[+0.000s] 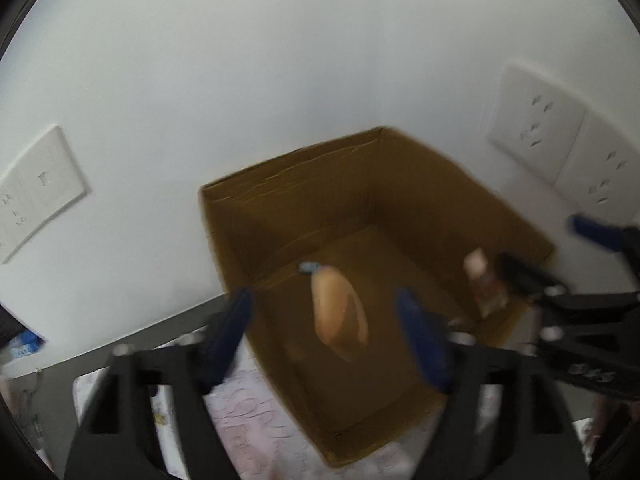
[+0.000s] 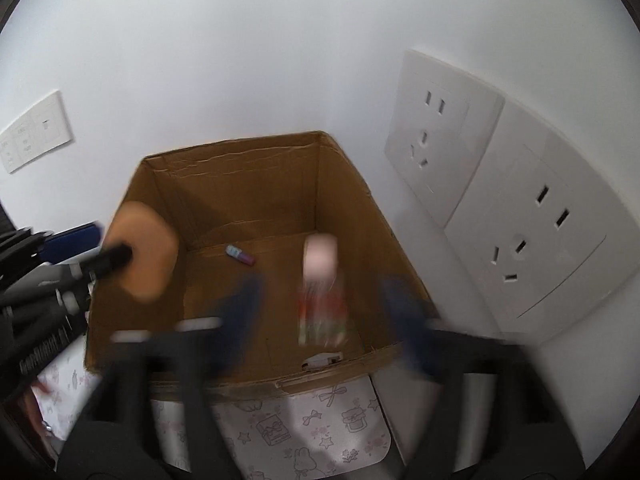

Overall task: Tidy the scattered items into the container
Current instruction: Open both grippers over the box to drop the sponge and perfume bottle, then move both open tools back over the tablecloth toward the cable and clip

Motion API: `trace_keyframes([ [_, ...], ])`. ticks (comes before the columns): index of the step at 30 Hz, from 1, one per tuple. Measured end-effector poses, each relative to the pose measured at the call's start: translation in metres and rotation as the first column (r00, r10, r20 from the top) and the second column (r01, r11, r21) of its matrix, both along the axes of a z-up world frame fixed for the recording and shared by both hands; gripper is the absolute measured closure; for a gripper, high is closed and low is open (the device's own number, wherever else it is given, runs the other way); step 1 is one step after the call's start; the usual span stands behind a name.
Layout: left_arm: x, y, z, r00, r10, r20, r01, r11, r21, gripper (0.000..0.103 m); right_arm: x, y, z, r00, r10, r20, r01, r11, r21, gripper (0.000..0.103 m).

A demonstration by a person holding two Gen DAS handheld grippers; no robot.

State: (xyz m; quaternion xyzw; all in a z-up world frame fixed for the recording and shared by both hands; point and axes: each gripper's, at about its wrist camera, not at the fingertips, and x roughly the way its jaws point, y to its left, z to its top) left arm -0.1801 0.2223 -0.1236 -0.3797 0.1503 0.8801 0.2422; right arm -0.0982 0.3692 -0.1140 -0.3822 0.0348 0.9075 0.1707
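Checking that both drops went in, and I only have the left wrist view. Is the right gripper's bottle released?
Observer: Yes. The right gripper is open; the pink-capped bottle shows blurred between its jaws, apparently touching neither, inside the cardboard box.
Operator: What's the small thing behind my beige item?
Observer: A small tube, blue cap, purple end, lying on the box floor near the back wall.

The left gripper [image 1: 324,336] and right gripper [image 2: 320,320] tilted downward side by side, jaws spread wide and clamping nothing, their blue fingertips [image 1: 236,316] blurred; each showed at the edge of the other's view.
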Motion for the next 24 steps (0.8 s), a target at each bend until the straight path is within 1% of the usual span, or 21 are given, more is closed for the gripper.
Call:
trace_keyframes([
  [2,-0.003,-0.002,-0.004,1.0,0.011,0.012,-0.011,1.0,-0.009,0.012,0.004,0.0,0.001,1.0,-0.018,-0.013,0.018,1.0,0.011,0.001],
  [7,-0.005,-0.005,-0.005,1.0,0.013,0.024,-0.013,1.0,-0.005,0.011,0.012,-0.01,-0.004,1.0,-0.02,-0.008,0.02,1.0,-0.013,0.001],
  [10,-0.005,-0.007,-0.005,1.0,0.012,0.024,-0.012,1.0,-0.003,0.011,0.0,-0.001,-0.003,1.0,-0.018,-0.009,0.018,1.0,-0.016,0.001],
  [24,0.003,-0.016,-0.001,1.0,0.02,0.009,-0.02,1.0,-0.006,0.011,-0.001,-0.023,0.007,1.0,-0.019,-0.016,0.019,1.0,0.005,0.001],
])
